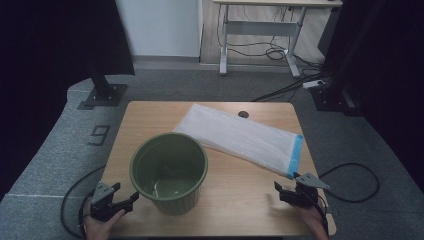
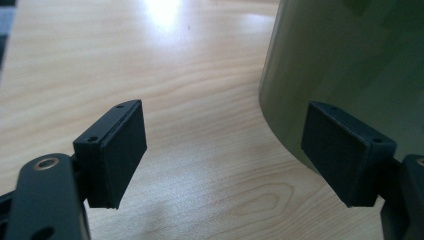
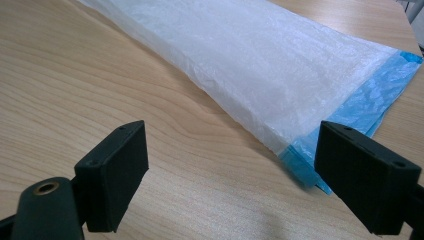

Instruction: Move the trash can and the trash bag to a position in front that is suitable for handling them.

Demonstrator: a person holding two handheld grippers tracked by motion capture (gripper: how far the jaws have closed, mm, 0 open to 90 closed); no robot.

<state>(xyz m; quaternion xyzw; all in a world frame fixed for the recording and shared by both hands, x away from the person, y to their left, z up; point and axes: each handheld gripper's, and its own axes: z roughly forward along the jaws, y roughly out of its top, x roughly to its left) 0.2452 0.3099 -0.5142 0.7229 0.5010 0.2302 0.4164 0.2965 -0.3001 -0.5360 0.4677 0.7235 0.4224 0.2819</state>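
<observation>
Wooden table [image 1: 240, 195]: thin, limp, slippery white bag [image 1: 235, 135], best pinched at blue hem [image 1: 297, 155]; stiff green bin [image 1: 169, 172]; left gripper [image 1: 122, 202] and right gripper [image 1: 286, 192] both gape, empty

The table [image 1: 240, 195] is pale wood-grain, smooth with a soft sheen. The bin [image 1: 169, 172] looks like green plastic, smooth and slightly glossy. The bag [image 1: 240, 136] is thin, crinkled white plastic film with a blue edge. Both grippers' pads [image 2: 120, 150] are matt black.
</observation>
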